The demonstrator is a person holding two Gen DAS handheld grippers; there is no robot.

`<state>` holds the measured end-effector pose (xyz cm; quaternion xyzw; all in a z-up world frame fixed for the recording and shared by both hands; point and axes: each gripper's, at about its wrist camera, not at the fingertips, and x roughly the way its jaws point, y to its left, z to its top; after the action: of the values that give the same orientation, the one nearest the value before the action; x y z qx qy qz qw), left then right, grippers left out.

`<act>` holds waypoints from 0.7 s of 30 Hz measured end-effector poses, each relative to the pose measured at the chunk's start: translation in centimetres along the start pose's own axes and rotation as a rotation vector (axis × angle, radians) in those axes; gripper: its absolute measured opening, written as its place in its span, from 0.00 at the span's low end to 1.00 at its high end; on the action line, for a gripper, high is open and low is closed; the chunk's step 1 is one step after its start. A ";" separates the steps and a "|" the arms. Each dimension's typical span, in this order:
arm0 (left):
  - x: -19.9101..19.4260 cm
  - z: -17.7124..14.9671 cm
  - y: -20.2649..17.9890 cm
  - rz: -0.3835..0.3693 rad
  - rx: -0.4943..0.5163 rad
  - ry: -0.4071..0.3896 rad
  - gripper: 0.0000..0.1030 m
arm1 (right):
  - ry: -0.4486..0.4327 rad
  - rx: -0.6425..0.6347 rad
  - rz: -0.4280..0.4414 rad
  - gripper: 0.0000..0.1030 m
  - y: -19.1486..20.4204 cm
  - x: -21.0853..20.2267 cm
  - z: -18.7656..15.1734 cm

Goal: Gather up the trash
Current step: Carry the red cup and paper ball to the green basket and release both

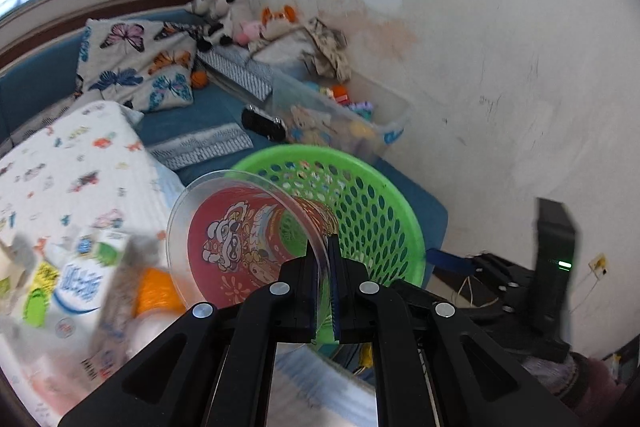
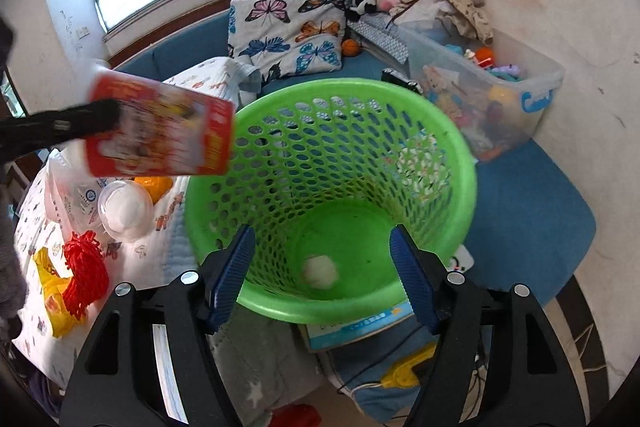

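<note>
My left gripper [image 1: 323,247] is shut on the rim of a clear plastic cup with a red printed sleeve [image 1: 240,239], held on its side just left of the green mesh basket [image 1: 384,211]. In the right wrist view the same cup [image 2: 160,131] hangs at the basket's left rim, held by the left gripper's fingers [image 2: 100,115]. My right gripper [image 2: 322,263] is open and empty above the basket's [image 2: 452,163] mouth. A white crumpled ball [image 2: 320,271] lies on the basket's bottom.
On the patterned blanket [image 2: 36,207] lie a clear domed lid [image 2: 124,211], a red net [image 2: 84,267], a yellow wrapper [image 2: 52,291], an orange piece [image 2: 154,185] and a printed plastic bag [image 1: 80,275]. A clear toy bin [image 2: 500,91] stands by the wall.
</note>
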<state>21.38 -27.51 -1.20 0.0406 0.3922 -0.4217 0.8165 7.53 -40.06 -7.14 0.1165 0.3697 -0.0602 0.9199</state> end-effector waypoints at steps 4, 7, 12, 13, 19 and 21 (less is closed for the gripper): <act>3.4 0.0 -1.0 -0.002 0.007 0.066 0.05 | -0.022 0.001 -0.009 0.70 -0.7 -1.2 -0.5; 5.0 -0.4 -1.4 0.017 0.026 0.101 0.05 | -0.020 0.015 -0.007 0.70 -1.3 -1.5 -1.0; 7.0 -0.6 -1.7 0.044 0.059 0.150 0.06 | -0.004 0.034 -0.007 0.70 -1.6 -1.2 -1.5; 7.2 -0.6 -1.6 0.049 0.060 0.157 0.06 | -0.001 0.037 -0.004 0.70 -1.5 -1.1 -1.6; 7.5 -0.6 -1.3 0.066 0.053 0.164 0.29 | 0.006 0.042 0.002 0.70 -1.3 -1.0 -2.0; 7.1 -0.6 -1.4 0.066 0.056 0.154 0.40 | 0.006 0.046 0.005 0.70 -1.3 -1.1 -2.0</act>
<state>22.41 -32.89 -6.03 0.1088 0.4403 -0.4009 0.7960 5.13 -40.78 -8.01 0.1387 0.3709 -0.0659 0.9159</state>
